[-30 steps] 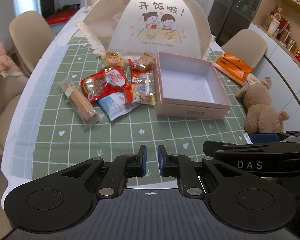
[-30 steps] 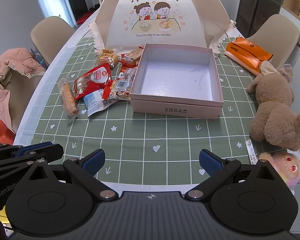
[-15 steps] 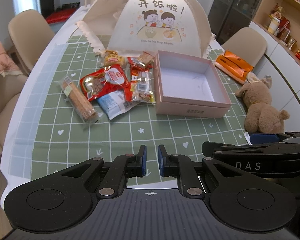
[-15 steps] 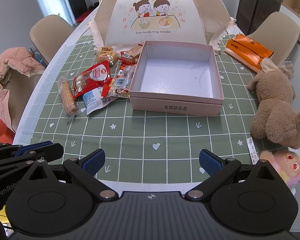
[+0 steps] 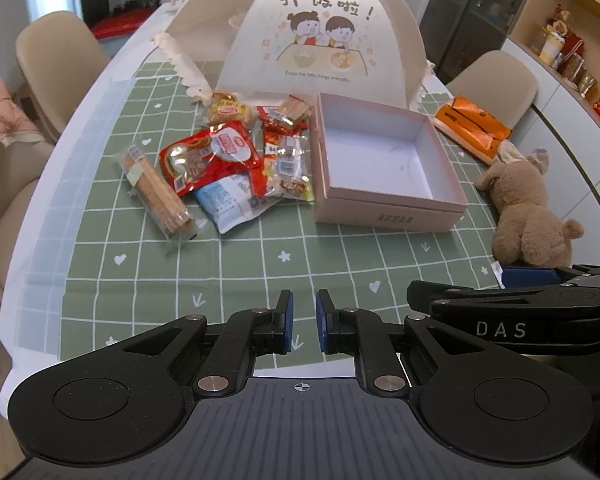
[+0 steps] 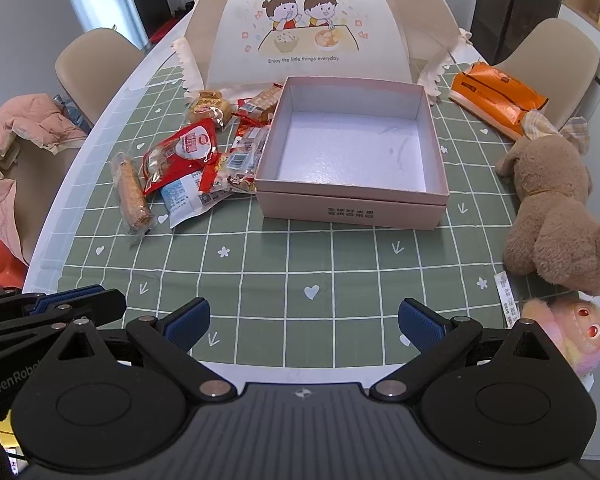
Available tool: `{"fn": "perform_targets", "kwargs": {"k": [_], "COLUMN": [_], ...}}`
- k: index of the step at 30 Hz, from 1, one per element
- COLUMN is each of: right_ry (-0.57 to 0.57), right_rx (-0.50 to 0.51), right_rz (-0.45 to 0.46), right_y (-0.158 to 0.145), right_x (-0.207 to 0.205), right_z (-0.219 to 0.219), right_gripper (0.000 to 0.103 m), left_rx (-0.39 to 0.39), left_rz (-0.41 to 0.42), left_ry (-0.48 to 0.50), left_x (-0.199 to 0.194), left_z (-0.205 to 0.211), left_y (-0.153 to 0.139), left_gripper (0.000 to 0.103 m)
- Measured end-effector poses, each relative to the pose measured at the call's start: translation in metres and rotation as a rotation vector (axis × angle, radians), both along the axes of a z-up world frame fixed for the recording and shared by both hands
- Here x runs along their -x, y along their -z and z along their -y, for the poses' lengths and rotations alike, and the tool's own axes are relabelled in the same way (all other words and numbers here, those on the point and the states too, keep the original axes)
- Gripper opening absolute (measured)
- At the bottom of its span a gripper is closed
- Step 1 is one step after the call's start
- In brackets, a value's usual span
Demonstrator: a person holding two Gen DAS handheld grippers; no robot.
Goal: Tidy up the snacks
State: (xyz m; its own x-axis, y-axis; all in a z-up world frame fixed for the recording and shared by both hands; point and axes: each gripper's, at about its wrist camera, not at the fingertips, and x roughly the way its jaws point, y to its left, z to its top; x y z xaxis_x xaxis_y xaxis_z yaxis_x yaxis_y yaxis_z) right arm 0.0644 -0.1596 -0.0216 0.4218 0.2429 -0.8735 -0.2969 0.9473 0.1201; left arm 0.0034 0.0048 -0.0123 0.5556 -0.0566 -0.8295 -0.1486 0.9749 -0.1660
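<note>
left claw (image 5: pixel 302 326) nearly closed, empty | right claw (image 6: pixel 305 322) spread wide, empty | both hover at the counter's (image 6: pixel 340 264) near edge | snacks (image 6: pixel 188 160) heaped left of pink box (image 6: pixel 352 208) | box empty; nothing organized yet

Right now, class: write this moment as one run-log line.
box: empty | snacks: piled beside box | left claw: shut, holding nothing | right claw: open
</note>
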Motion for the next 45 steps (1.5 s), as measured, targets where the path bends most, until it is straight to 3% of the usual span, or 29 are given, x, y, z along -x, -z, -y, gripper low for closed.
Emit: {"fn": "perform_targets", "kwargs": {"k": [5,9,11,15,20,22,24,26,29,32,34,36,38,41,45], "right_ry": [0.002,0.016,-0.002,-0.048,-0.047,-0.063,-0.092,-0.121,-0.170,-0.255,-0.311,-0.336,-0.349,-0.328,-0.244], "right_rx": [-0.039,-0.202,-0.186,-0.166,-0.232,-0.204,-0.127,-0.071,-0.030,-0.011,0.000,0.048,0.110,0.154,0.071], "right_rz": [0.026,0.228,0.290,0.252,0.177,0.178,0.183,0.198,0.235,0.229,0.205,0.218,0.254,0.275,0.163], "right_y": [0.000,-0.006,-0.003,0.011,0.030,0.034,0.035,0.034,0.037,0.048,0.061,0.074,0.086,0.104,0.113], "right_x": [-0.004,0.007,0.011,0.010,0.003,-0.003,-0.012,-0.027,-0.058,-0.093,-0.115,-0.131,-0.146,-0.164,-0.173], "right_z": [-0.002,0.004,-0.001,-0.009,-0.008,-0.015,-0.028,-0.043,-0.071,-0.110,-0.140,-0.167,-0.191,-0.208,-0.199], "right_gripper": [0.101,0.103,0.103,0.103,0.103,0.103,0.103,0.103,0.102,0.092,0.080,0.065,0.063,0.063,0.064], "left_rx": [0.009,0.078,0.099,0.109,0.093,0.078,0.065,-0.004,-0.103,-0.110,-0.077,0.022,0.119,0.160,0.226], "left_rz": [-0.012,0.014,0.008,0.053,0.014,-0.007,-0.001,-0.003,0.010,0.017,0.019,0.023,0.029,0.066,0.107], "left_ry": [-0.002,-0.073,-0.172,-0.297,-0.405,-0.394,-0.370,-0.314,-0.181,-0.108,-0.109,-0.126,-0.160,-0.215,-0.234], "left_x": [-0.006,-0.022,-0.033,-0.064,-0.115,-0.132,-0.143,-0.150,-0.147,-0.130,-0.114,-0.100,-0.087,-0.064,-0.044], "left_z": [-0.006,-0.038,-0.064,-0.123,-0.175,-0.183,-0.186,-0.181,-0.172,-0.176,-0.186,-0.202,-0.218,-0.231,-0.233], "left_y": [0.005,0.023,0.033,0.056,0.091,0.102,0.109,0.113,0.115,0.117,0.117,0.117,0.115,0.104,0.092], "left_gripper": [0.016,0.018,0.018,0.019,0.019,0.019,0.032,0.038,0.039,0.039,0.038,0.035,0.035,0.035,0.035]}}
